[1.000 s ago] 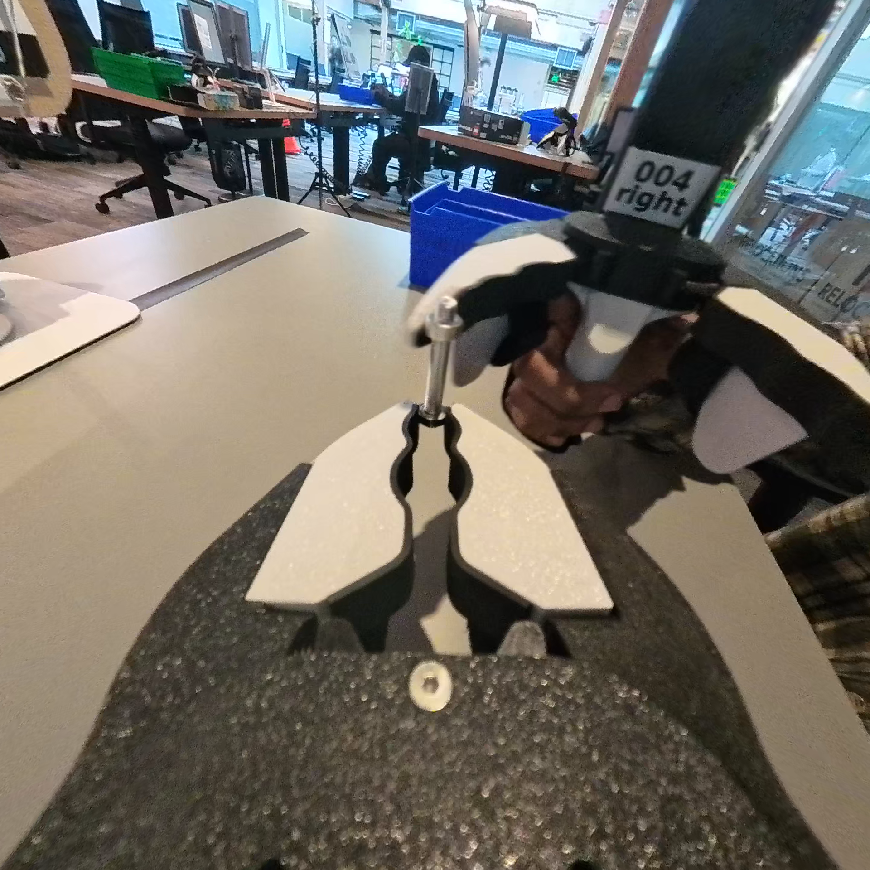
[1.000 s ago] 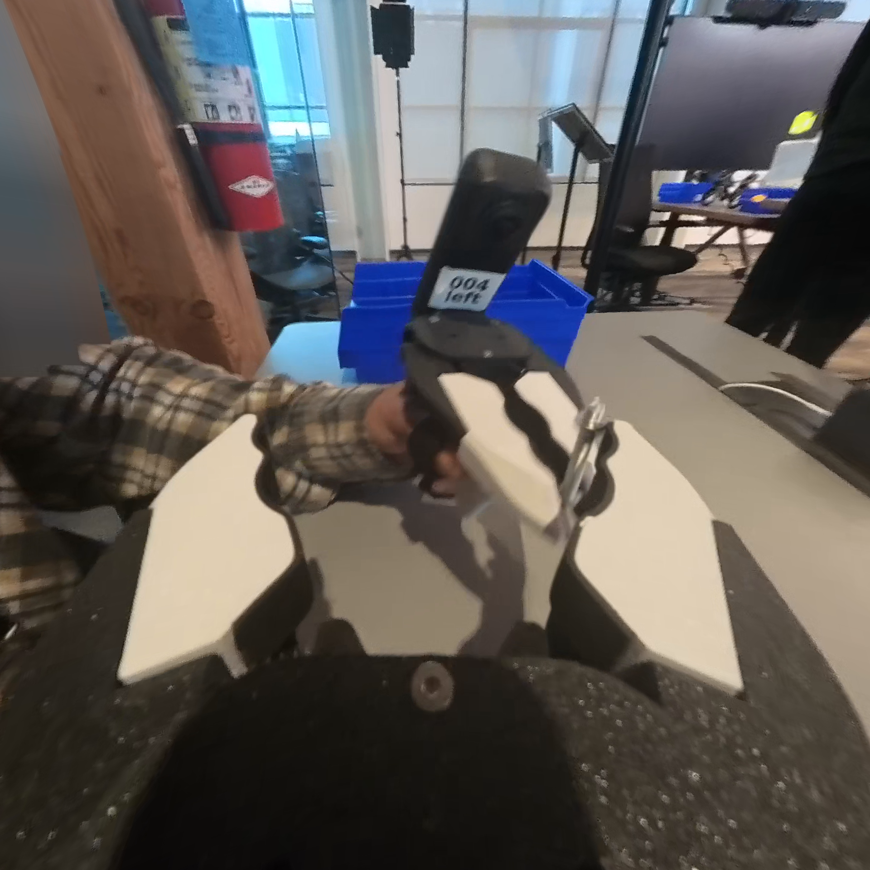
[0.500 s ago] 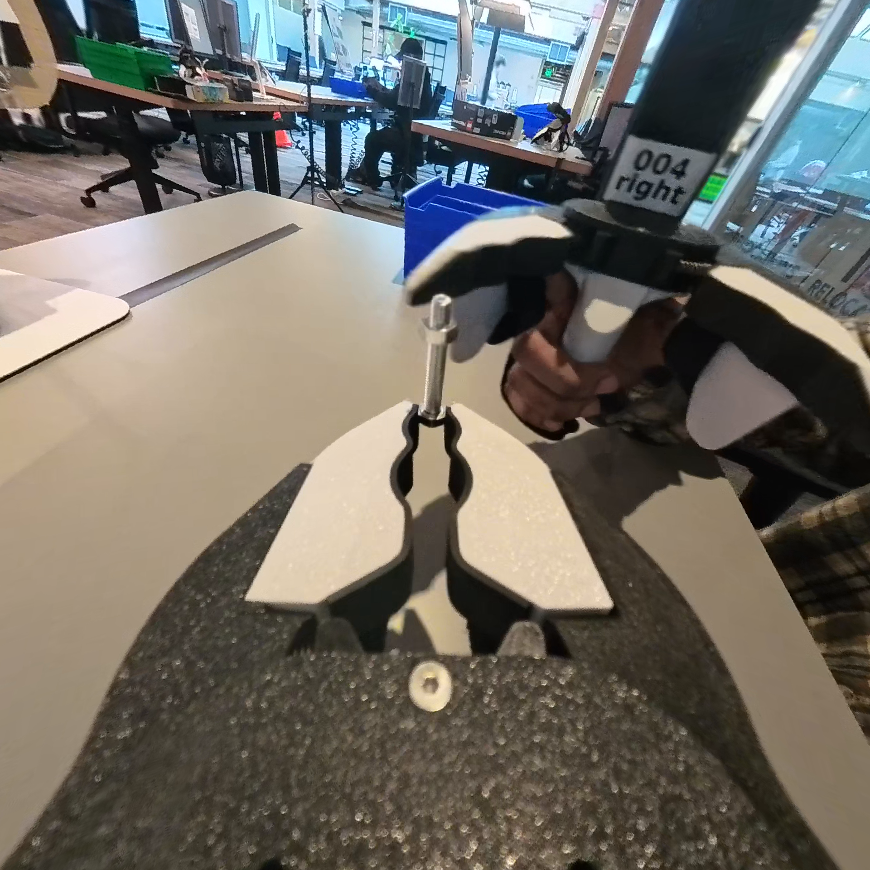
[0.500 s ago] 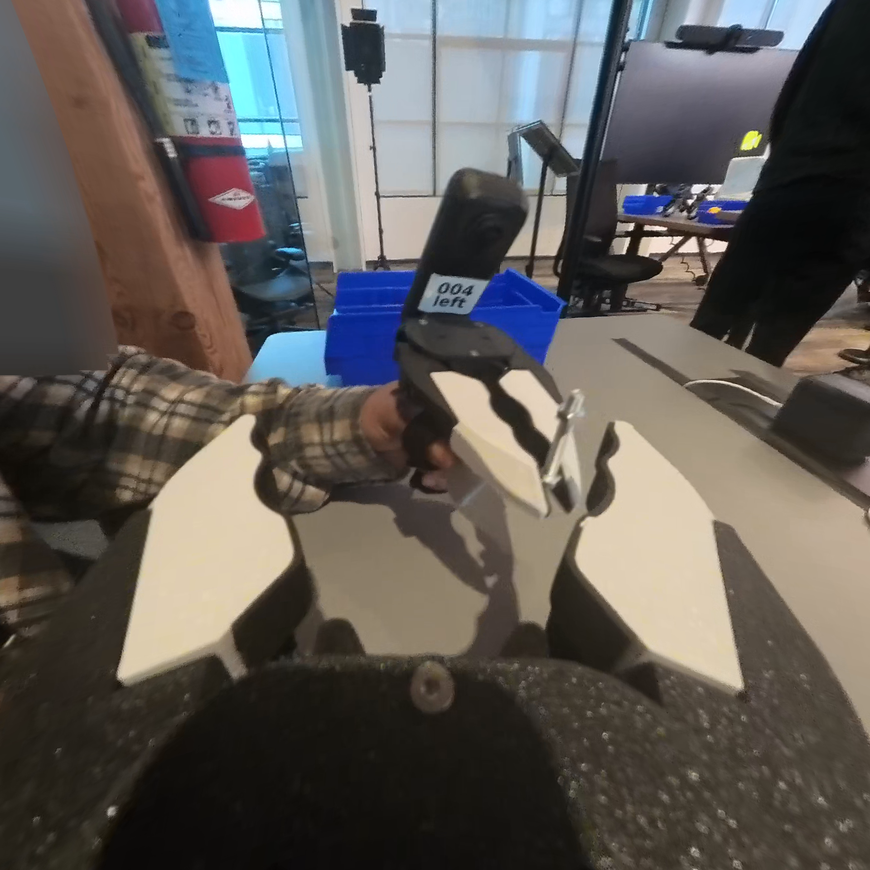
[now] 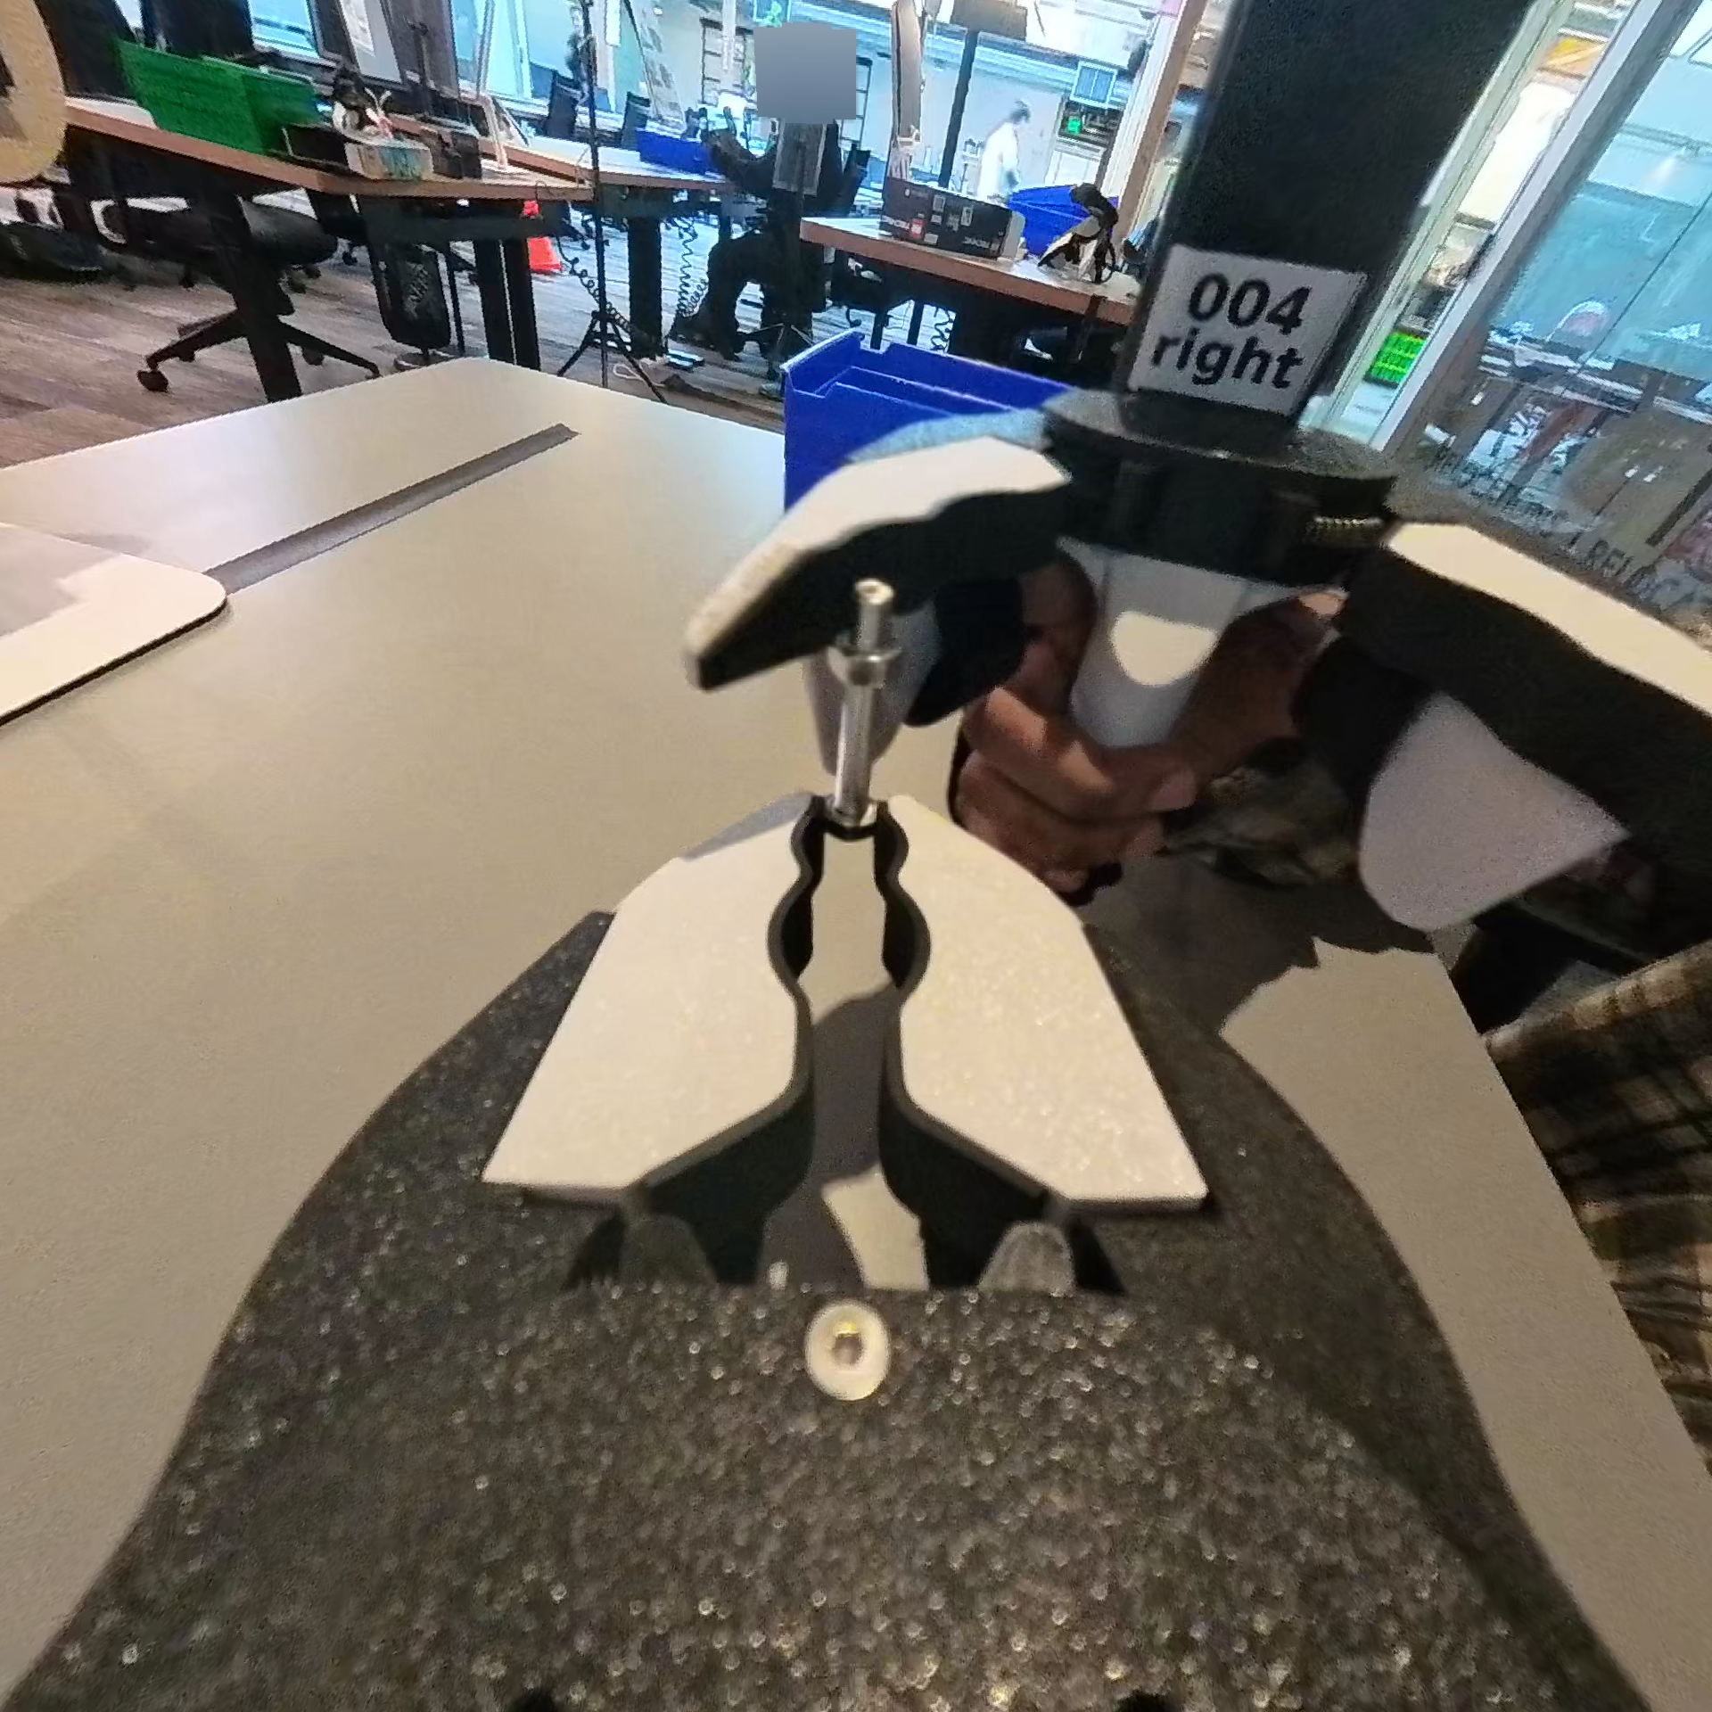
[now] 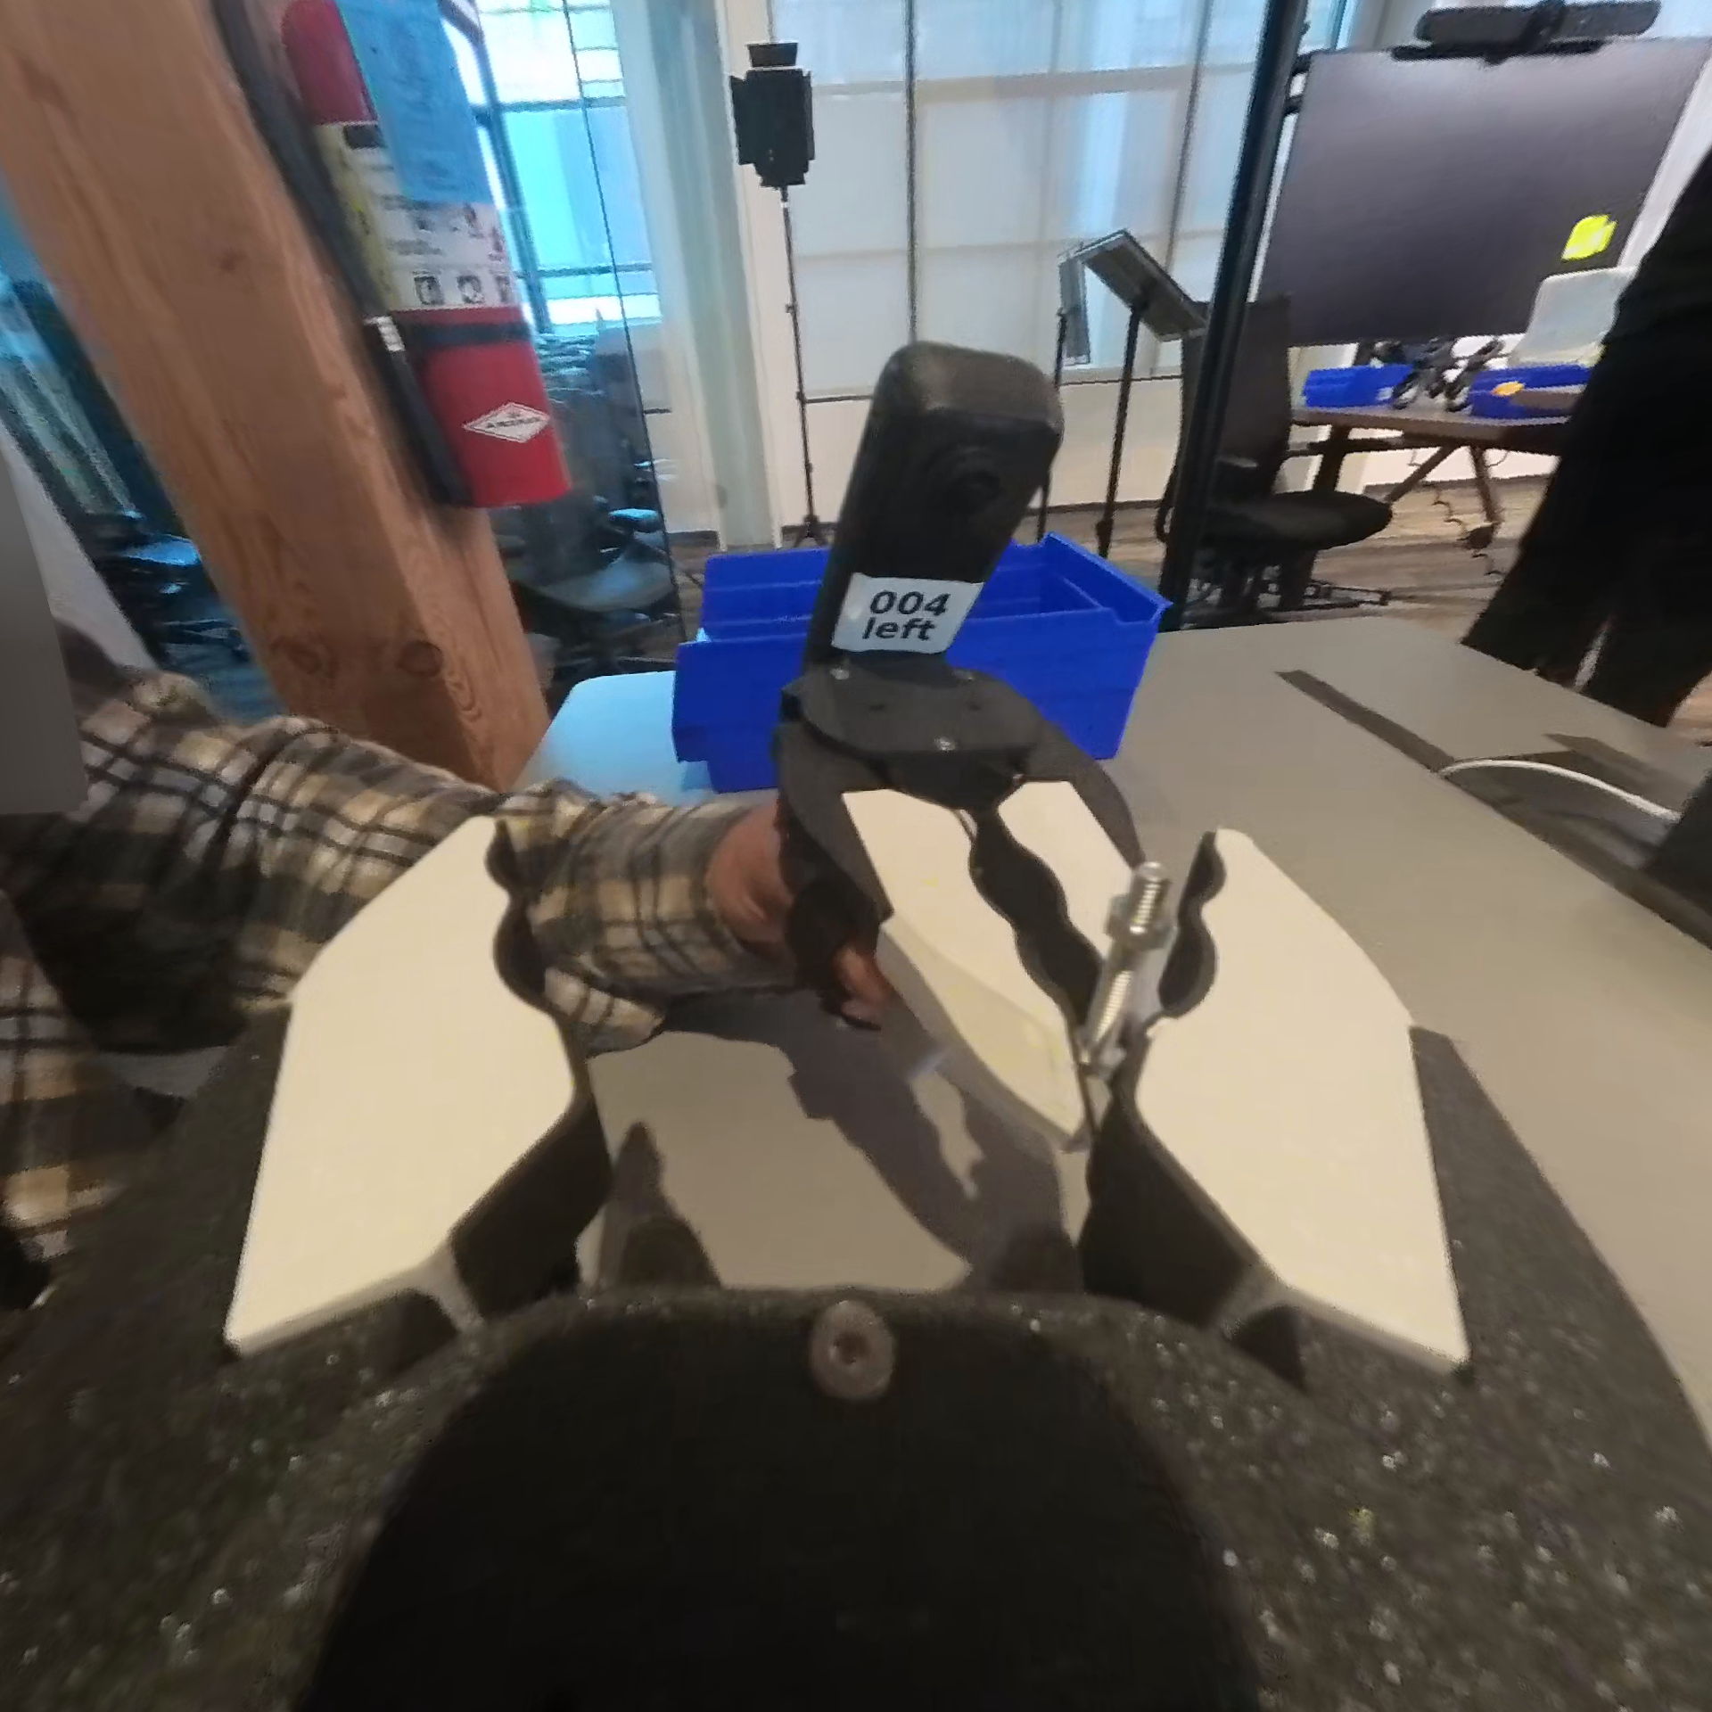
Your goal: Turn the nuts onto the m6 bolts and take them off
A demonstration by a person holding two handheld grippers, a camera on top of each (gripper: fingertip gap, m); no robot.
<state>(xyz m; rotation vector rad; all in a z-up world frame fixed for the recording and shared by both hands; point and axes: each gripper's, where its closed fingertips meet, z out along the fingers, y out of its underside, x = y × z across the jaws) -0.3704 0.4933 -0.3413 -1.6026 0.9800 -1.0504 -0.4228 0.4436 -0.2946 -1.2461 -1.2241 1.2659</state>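
Gripping the bolt (image 5: 857, 732) upright by its base above the grey surface (image 5: 371, 741), the left tongs (image 5: 850, 820) present its nut (image 5: 863, 665). Spread wide and empty, the right tongs (image 6: 852, 926) probably need to close on that nut and turn.

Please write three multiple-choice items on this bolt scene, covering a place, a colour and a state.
1. Where is the nut?
A. Near the free end of the bolt
B. On the table
C. In the bin

2. What colour is the bin behind the tools?
A. Green
B. Blue
C. Red

3. How does the right tool stand?
A. Shut on the nut
B. Shut on the bolt
C. Wide open

Answers: 1 A, the nut sits high on the shank, short of its tip; 2 B, its walls are blue; 3 C, its fingers stand far apart, while the left tool clamps the bolt.
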